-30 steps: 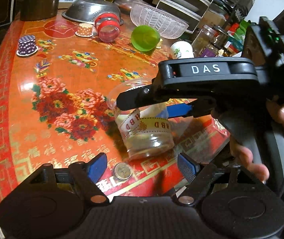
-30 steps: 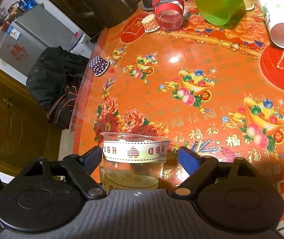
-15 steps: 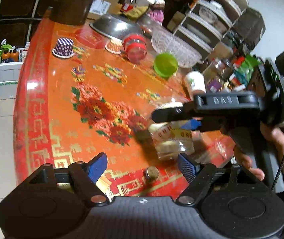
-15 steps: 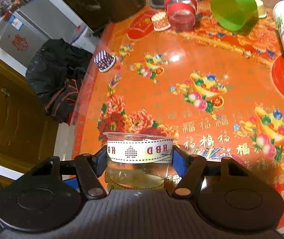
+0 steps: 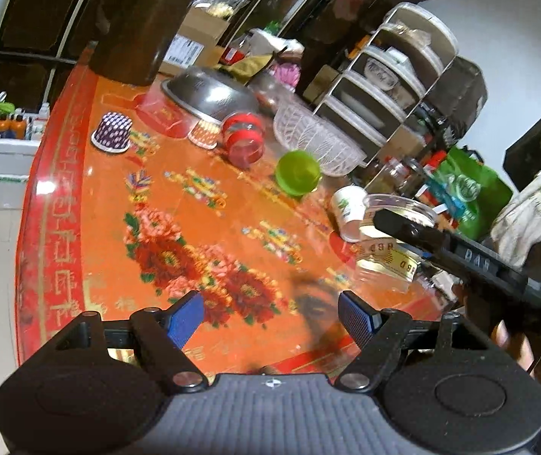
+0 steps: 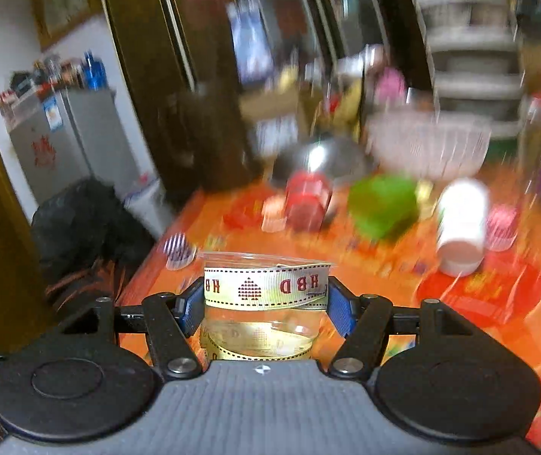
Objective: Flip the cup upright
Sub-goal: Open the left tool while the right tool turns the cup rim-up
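Observation:
A clear plastic cup (image 6: 264,303) with a cream "HBD" ribbon band sits rim-up between the blue pads of my right gripper (image 6: 264,305), which is shut on it. In the left wrist view the same cup (image 5: 392,242) hangs above the right part of the red table, partly hidden by the black right gripper body (image 5: 456,254). My left gripper (image 5: 270,316) is open and empty, low over the table's near edge, left of the cup.
On the red flowered table (image 5: 80,227) lie a green cup (image 5: 298,172), a white paper cup (image 5: 348,208), a red-banded jar (image 5: 243,140), small cupcake liners (image 5: 112,132), a steel bowl (image 5: 209,93) and a clear basket (image 5: 318,142). A dish rack (image 5: 395,72) stands behind.
My right gripper closed on the cup and lifted it off the table, tilting its view up. My left gripper drew back and leftward, away from the cup.

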Demonstrator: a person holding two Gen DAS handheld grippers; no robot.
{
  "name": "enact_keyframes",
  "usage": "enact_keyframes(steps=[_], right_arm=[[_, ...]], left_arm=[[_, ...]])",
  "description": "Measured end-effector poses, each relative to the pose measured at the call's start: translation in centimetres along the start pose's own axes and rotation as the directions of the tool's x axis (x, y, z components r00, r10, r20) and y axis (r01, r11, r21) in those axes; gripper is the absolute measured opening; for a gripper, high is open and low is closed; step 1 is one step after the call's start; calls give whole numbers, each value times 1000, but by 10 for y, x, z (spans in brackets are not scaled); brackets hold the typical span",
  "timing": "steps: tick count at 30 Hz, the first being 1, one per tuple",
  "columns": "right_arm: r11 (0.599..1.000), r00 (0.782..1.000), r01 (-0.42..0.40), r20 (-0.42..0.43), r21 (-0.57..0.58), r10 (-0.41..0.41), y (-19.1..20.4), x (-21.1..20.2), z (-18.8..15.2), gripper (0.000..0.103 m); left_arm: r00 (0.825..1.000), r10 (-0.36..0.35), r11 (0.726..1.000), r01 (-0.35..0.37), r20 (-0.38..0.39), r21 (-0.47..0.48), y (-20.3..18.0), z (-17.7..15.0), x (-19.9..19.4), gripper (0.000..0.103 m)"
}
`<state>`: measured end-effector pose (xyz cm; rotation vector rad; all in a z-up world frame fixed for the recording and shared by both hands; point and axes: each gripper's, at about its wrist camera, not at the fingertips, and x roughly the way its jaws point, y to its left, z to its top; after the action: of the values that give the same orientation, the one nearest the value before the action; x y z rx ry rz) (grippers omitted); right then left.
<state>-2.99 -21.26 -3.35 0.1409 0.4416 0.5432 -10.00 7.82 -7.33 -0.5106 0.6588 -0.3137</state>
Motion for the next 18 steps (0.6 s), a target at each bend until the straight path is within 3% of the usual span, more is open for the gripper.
enact_keyframes(steps=[2, 4, 8, 12, 14, 18], right_arm=[[999, 995, 21, 101, -27, -18, 0, -12, -8, 66], [995, 975, 52, 220, -82, -33, 2, -21, -25, 66], [986, 909, 82, 417, -146, -14, 4, -29, -66, 66], [968, 845, 153, 534, -201, -23, 12, -21, -114, 66], [956, 837, 190, 546, -223, -39, 18, -14, -126, 66], [965, 841, 152, 542, -214, -12, 15, 0, -129, 66]], left_arm=[[999, -11, 1000, 11, 30, 12, -4, 0, -3, 81], [998, -12, 1000, 11, 56, 26, -8, 0, -5, 83], [998, -10, 999, 8, 66, 36, -12, 0, -3, 83], [998, -24, 999, 22, 57, 29, -11, -3, 1, 83], [998, -24, 999, 23, 52, 27, -11, -4, 3, 83], [997, -27, 999, 26, 67, 21, -10, -5, 3, 83]])
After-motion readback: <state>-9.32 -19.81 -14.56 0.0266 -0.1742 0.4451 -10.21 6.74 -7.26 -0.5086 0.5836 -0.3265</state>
